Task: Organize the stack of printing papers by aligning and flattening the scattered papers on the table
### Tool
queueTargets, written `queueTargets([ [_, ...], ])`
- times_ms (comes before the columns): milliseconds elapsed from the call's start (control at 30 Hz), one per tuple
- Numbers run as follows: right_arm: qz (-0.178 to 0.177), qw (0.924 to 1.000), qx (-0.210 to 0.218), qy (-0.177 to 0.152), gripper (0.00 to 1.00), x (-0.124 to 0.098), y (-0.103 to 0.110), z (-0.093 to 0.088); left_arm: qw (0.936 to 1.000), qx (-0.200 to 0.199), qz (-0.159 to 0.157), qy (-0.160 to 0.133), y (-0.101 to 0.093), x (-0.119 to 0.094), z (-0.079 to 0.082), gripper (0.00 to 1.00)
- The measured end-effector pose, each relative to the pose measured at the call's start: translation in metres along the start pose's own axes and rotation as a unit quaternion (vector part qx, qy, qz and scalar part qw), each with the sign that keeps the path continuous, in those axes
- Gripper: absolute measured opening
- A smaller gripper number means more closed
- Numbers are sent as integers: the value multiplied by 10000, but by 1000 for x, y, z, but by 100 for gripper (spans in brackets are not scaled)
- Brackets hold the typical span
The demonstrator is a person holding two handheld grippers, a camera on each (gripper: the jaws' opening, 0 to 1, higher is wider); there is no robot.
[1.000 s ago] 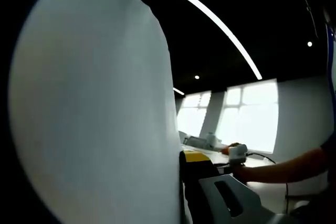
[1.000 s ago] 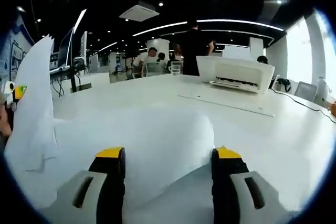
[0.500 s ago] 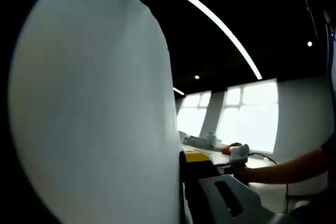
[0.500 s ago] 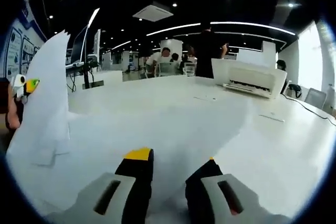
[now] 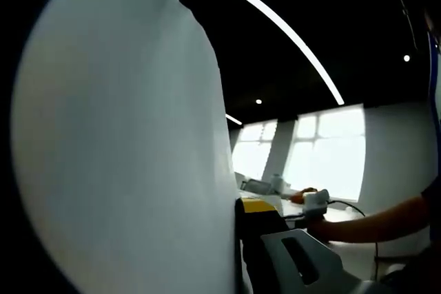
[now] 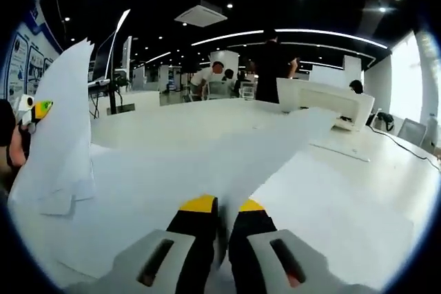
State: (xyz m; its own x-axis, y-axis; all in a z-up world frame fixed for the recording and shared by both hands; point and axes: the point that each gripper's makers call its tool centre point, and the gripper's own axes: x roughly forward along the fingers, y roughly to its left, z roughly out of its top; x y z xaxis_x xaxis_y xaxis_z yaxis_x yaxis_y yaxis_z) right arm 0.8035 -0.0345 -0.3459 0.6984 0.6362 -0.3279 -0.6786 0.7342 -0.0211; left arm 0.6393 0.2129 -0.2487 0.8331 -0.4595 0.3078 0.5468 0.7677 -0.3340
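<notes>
A white stack of printing papers (image 5: pixel 124 149) stands upright right against the left gripper view's camera. My left gripper (image 5: pixel 238 206) is shut on its edge; one yellow-tipped jaw shows and the other is hidden behind the sheets. In the right gripper view that gripper (image 6: pixel 31 111) holds the raised papers (image 6: pixel 62 142) at the left. More sheets (image 6: pixel 158 184) lie spread over the white table (image 6: pixel 358 191). My right gripper (image 6: pixel 222 208) is shut on a sheet whose corner (image 6: pixel 313 120) lifts off the table. It also appears in the left gripper view as the right gripper (image 5: pixel 313 202), with a person's arm (image 5: pixel 375 224).
A white printer (image 6: pixel 327 101) stands at the back right of the table, with a dark cable (image 6: pixel 406 144) beside it. A glass (image 6: pixel 247 89) sits at the far edge. Several people stand or sit behind the table.
My right gripper's jaws went from wide apart to shut on a sheet, and that sheet's far corner has risen. The left gripper and its upright papers have not moved.
</notes>
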Motion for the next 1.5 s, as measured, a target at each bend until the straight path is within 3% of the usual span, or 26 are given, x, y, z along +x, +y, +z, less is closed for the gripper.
queueTargets([
  [333,24,9966,649,-504,0,-14,-6,18,10000,8,2,9,0,0,-1,7],
  [467,185,9890,1222,-811,0,-24,-7,28,10000,13,8,14,0,0,-1,7],
  [800,494,9737,1729,-1399,0,-51,-4,43,10000,24,20,23,0,0,-1,7],
  [1033,518,9549,2144,-1990,0,-69,-7,58,10000,26,28,18,1,0,-1,7],
  [1067,432,9544,2127,-2052,0,-72,-8,59,10000,26,28,19,1,0,-1,7],
  [1133,105,9615,1830,-2046,0,-76,-9,59,10000,28,28,23,1,0,-1,7],
  [1300,150,9622,1571,-2219,0,-88,8,67,10000,38,32,31,1,0,-1,7],
  [1500,167,9512,1665,-2591,0,-115,5,85,10000,60,30,52,1,0,-1,7],
])
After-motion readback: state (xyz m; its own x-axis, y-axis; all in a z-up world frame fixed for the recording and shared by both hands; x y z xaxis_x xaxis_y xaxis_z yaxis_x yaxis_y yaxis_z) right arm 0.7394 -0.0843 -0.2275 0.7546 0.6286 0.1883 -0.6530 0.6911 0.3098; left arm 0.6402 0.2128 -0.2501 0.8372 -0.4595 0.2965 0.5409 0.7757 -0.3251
